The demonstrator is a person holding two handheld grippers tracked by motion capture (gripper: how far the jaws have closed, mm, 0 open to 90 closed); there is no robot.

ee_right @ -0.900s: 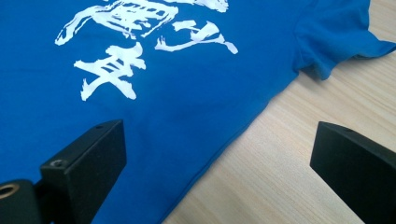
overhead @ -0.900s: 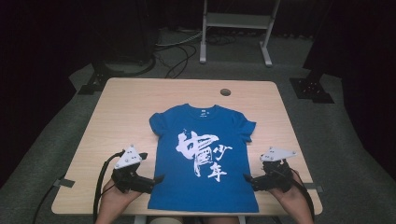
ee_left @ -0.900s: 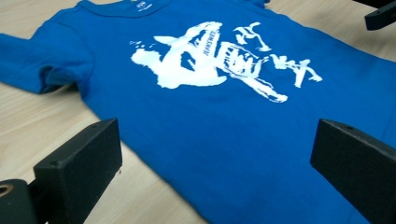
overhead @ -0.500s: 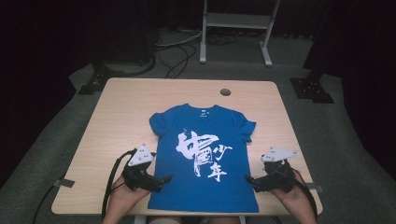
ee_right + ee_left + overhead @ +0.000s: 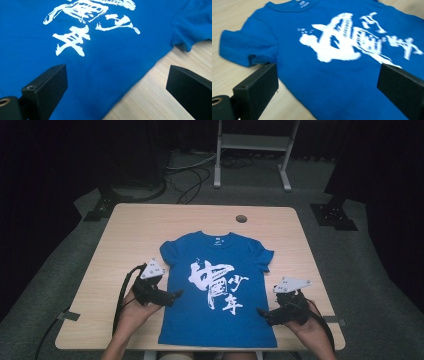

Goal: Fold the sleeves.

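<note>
Blue T-shirt (image 5: 220, 285) with white brush-style lettering lies flat and face up in the middle of the tabletop (image 5: 130, 230), collar toward twelve o'clock, hem toward six, so its long axis runs away from the person. The left gripper (image 5: 172, 296) sits at the shirt's nine o'clock edge, just below the sleeve, jaws spread wide and empty, their tips over the blue cloth. In the left gripper view that side seam (image 5: 294, 100) runs between the jaws. The right gripper (image 5: 262, 312) waits at about four o'clock, near the lower side edge, jaws likewise spread and holding nothing; the right gripper view shows the edge (image 5: 140, 75) between them. Both stand about equally close. The tabletop is pale wood with a round cable hole (image 5: 241, 218) at twelve o'clock. Beyond lie dark carpet, cables and a metal stand (image 5: 252, 150).
</note>
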